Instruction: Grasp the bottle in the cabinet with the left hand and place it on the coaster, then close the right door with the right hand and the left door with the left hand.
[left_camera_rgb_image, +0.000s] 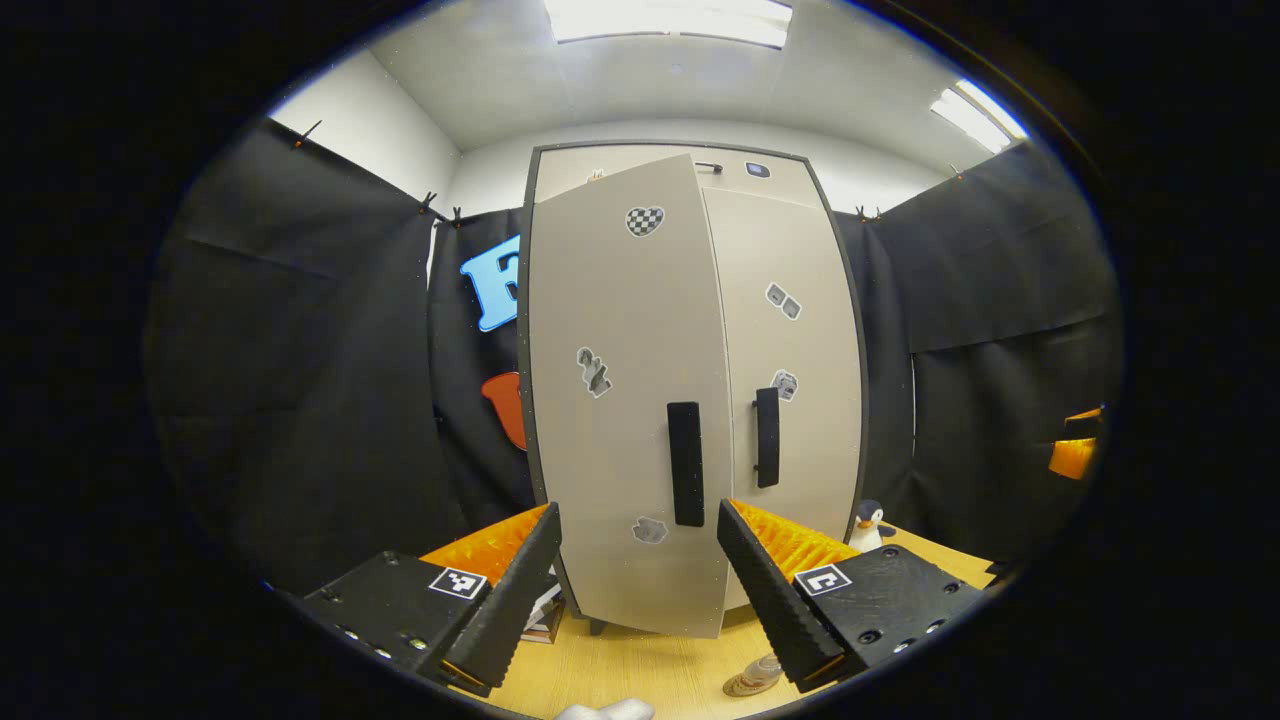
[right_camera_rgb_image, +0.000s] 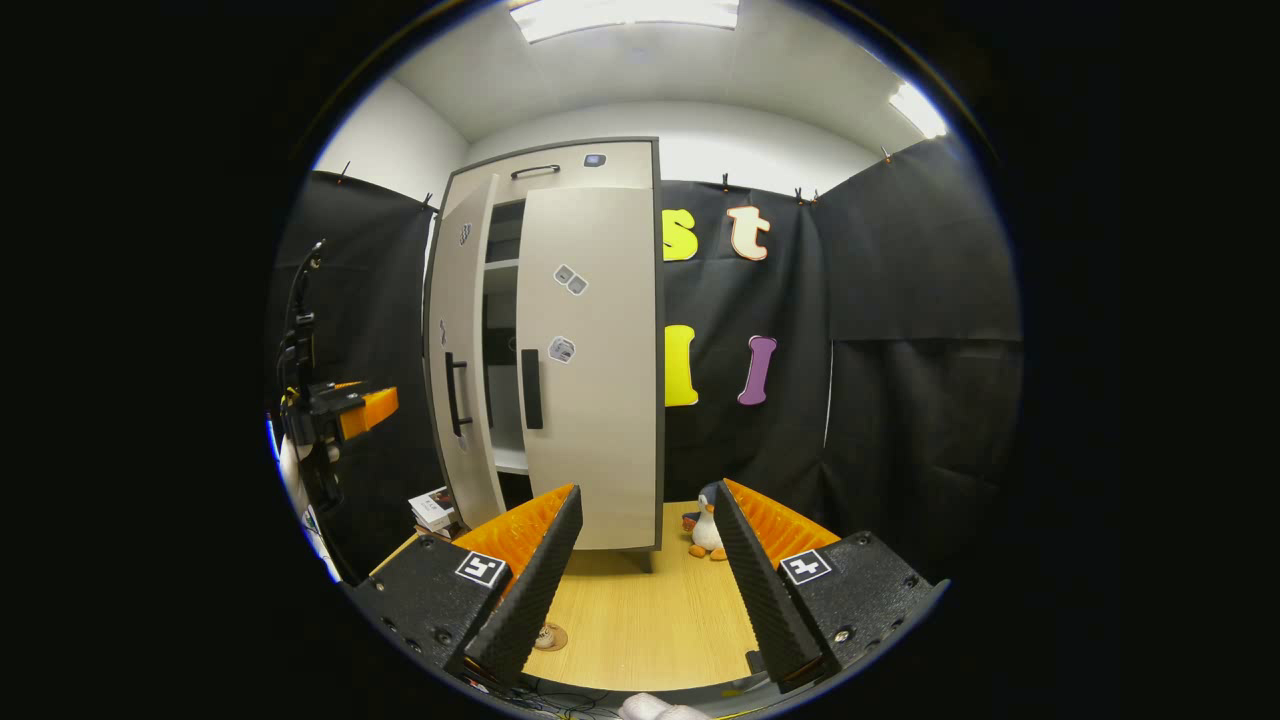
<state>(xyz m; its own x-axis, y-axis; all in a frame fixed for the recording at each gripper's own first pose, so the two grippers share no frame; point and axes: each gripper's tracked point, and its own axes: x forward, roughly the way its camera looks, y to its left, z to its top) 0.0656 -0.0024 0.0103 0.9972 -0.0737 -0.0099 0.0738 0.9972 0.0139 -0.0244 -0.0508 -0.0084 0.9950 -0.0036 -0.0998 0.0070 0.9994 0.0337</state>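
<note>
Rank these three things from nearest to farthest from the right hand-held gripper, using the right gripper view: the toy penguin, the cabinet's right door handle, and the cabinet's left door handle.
1. The toy penguin, on the table just beyond the right hand-held gripper, right of the cabinet.
2. The right door handle, on the shut door, up and left.
3. The left door handle, on the door standing ajar, farther left.

Beige cabinet (left_camera_rgb_image: 640, 400), black handles (left_camera_rgb_image: 685, 463)

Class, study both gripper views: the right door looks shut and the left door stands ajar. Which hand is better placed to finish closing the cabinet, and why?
Left. The left gripper is open, facing the left door and its handle. The right gripper sits off to the side, facing the right door.
</note>
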